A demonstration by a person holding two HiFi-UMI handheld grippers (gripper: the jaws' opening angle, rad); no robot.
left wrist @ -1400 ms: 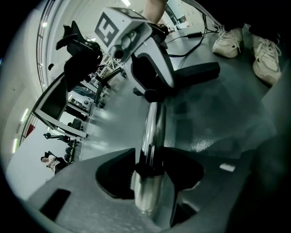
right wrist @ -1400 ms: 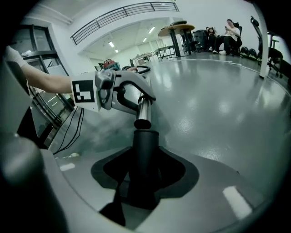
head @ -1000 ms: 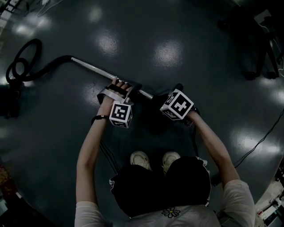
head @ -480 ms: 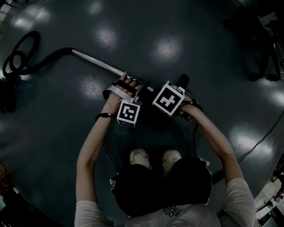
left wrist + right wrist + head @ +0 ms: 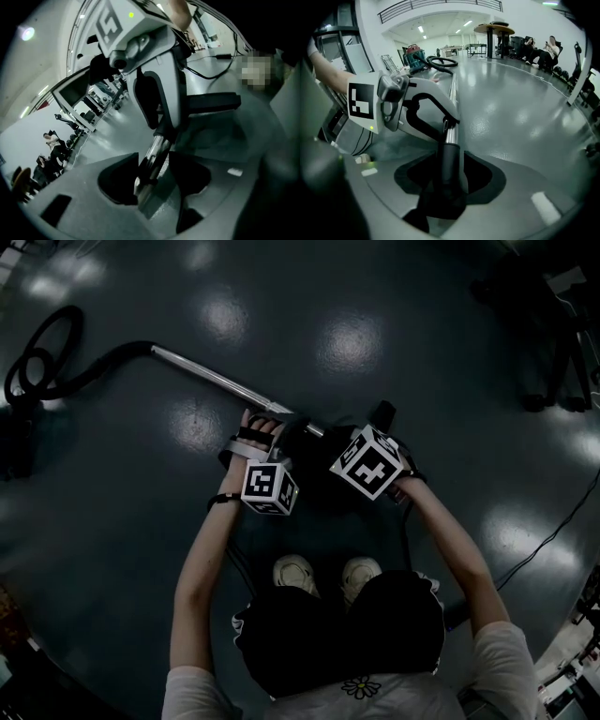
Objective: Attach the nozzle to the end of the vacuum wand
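1. Our left gripper has the chrome wand running between its jaws. They've just been opening a bit, but the pads look to be on the tube (a slackened grip, we reckon, not a let-go).
2. Our right gripper is clamped round the black nozzle. Its jaws sit wide because the nozzle is fat.
3. In the right gripper view the nozzle's mouth is right at the tip of the wand, with the chrome running into the black sleeve. How deep it has seated, we can't tell.
4. From the head view the two grippers are close side by side, a bit ahead of the shoes.
5. Further out, the wand slants away up-left to the hose, which lies looped on the floor.
6. So we'd say we're in the mating step: nozzle meeting wand, not clearly locked on.
7. Next move as we see it:
   - Firm up the left grip so the wand can't slide back.
   - Hold both pieces in one line.
   - Push the nozzle straight along the tube with the right (maybe a small twist) until it seats. A crooked push would likely jam it.
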